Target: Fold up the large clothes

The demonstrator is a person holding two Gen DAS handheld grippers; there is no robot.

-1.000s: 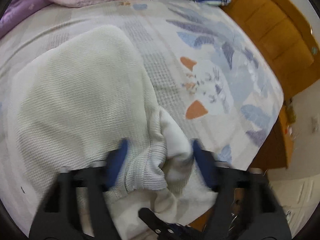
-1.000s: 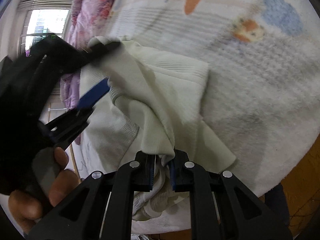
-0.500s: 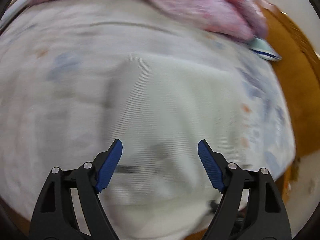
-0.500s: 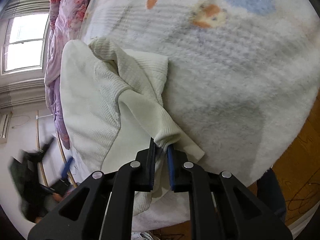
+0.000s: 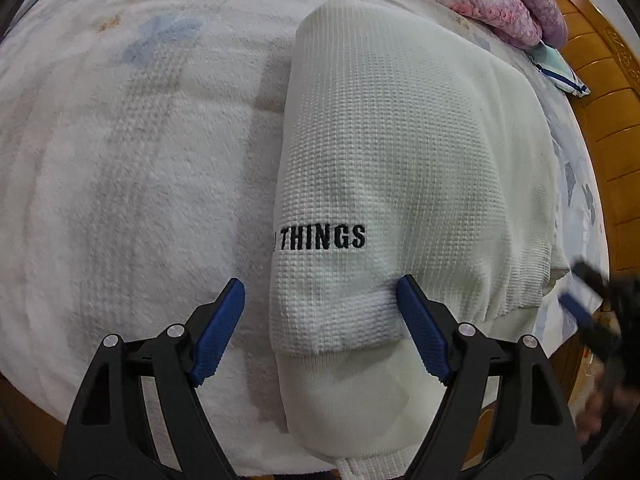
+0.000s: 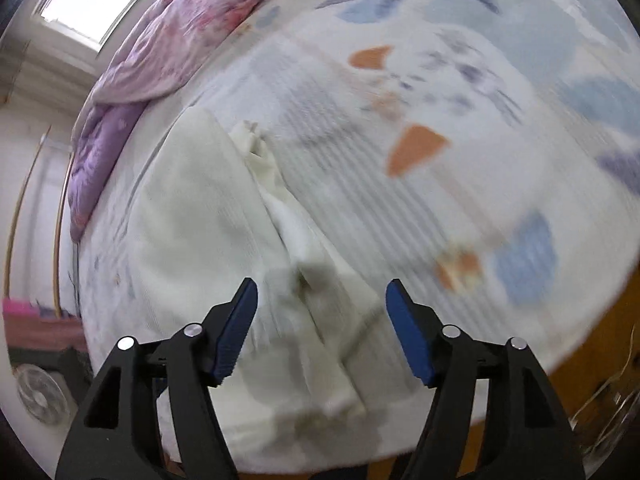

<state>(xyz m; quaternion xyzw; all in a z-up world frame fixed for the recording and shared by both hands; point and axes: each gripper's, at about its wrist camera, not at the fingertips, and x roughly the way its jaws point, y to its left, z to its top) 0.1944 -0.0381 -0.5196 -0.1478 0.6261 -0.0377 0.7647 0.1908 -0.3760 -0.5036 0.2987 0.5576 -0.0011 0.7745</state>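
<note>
A cream waffle-knit sweater (image 5: 400,168) lies folded on the bed, with black lettering near its left folded edge. My left gripper (image 5: 320,328) hangs open above the sweater's near left corner, its blue pads apart and holding nothing. In the right wrist view the same sweater (image 6: 208,220) lies below, with a bunched sleeve (image 6: 288,224) along its right side. My right gripper (image 6: 320,328) is above that sleeve's near end; its jaws are opening and nothing is pinched between them. The right gripper (image 5: 588,320) also shows blurred at the left view's right edge.
The bed carries a pale blanket (image 5: 120,160) with blue and orange shapes (image 6: 416,152). A pink-purple quilt (image 6: 168,48) is heaped along the far side. A wooden bed frame (image 5: 600,100) runs on the right, and a small striped cushion (image 5: 560,68) lies by it. A fan (image 6: 36,396) stands on the floor.
My right gripper has let go of the sleeve, opened wide and lifted away. My left gripper has swung across the sweater to its near left corner, still open.
</note>
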